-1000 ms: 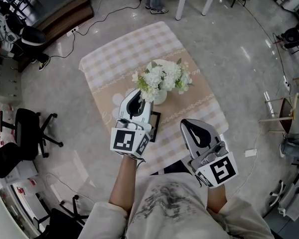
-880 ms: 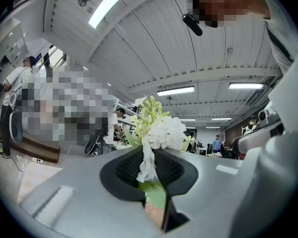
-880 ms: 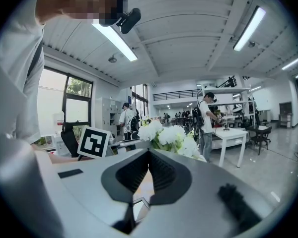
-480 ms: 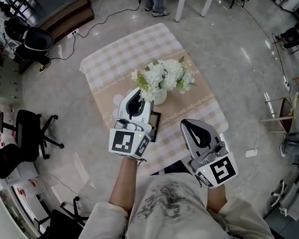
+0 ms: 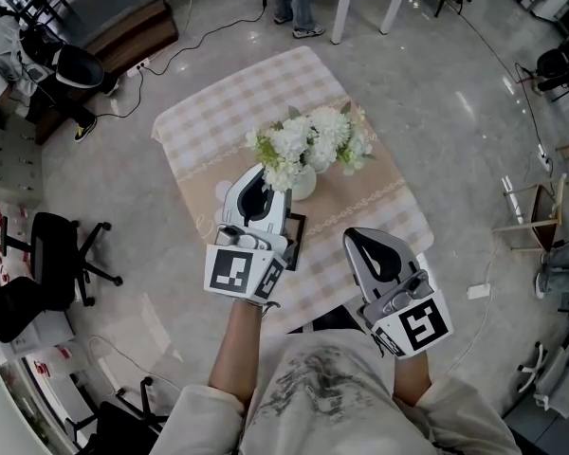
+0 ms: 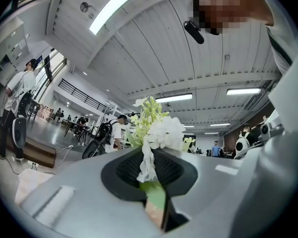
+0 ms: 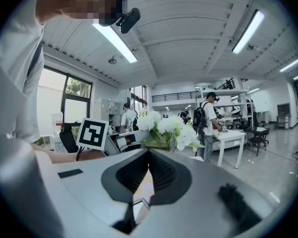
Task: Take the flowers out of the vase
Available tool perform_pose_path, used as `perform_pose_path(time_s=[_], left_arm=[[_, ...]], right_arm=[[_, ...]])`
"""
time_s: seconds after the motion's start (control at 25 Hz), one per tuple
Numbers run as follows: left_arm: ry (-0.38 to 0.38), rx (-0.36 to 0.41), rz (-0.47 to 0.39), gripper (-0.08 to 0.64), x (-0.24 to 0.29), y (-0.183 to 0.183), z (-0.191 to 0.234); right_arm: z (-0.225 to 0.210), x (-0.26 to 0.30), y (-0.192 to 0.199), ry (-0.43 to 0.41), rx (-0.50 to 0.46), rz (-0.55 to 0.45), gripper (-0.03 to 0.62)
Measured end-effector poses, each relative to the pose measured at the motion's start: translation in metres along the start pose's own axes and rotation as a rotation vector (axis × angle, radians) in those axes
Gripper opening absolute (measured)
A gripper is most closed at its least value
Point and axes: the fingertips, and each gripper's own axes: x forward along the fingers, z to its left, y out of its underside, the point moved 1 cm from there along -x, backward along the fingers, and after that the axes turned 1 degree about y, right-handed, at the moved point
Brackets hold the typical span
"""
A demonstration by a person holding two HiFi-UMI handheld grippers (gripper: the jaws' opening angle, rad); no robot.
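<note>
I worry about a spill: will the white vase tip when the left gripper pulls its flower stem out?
Possibly. The vase looks small and light under a wide, top-heavy bouquet, and nothing steadies it; the right gripper hangs apart. The stem clamped in the left gripper looks thin, so it probably bends.

Left hand-held gripper (image 5: 262, 172): held out ahead of the torso, pointing away from the body and about level. Jaws closed tight on a green flower stem (image 6: 154, 195). Marker cube at the rear, facing up.
Left forearm (image 5: 235, 349): bare, stretched forward.
Right hand-held gripper (image 5: 357, 233): nearer the body, beside the left one and apart from it, pointing the same way. Jaw tips together, nothing between them.
Right forearm (image 5: 412, 379): only a short stretch shows, drawn in close to the torso.
</note>
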Motion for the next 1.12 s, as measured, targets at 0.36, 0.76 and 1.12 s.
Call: perform_pose_path(time_s=[0.36,0.76,1.12], left_arm=[[0.007,0.012,-0.03,0.046,0.001,-0.014,-0.004],[0.011,0.026,-0.062,0.044,0.003,-0.029,-0.007],[0.02,0.033,-0.102,0.043,0.004,-0.047,-0.011]], right_arm=[[0.001,-0.003,-0.002,0.006,-0.001,-0.008,0.016],[0.0,-0.004,-0.004,0.007,-0.003,-0.015,0.017],[0.001,-0.006,-0.006,0.011,-0.005,-0.019,0.017]])
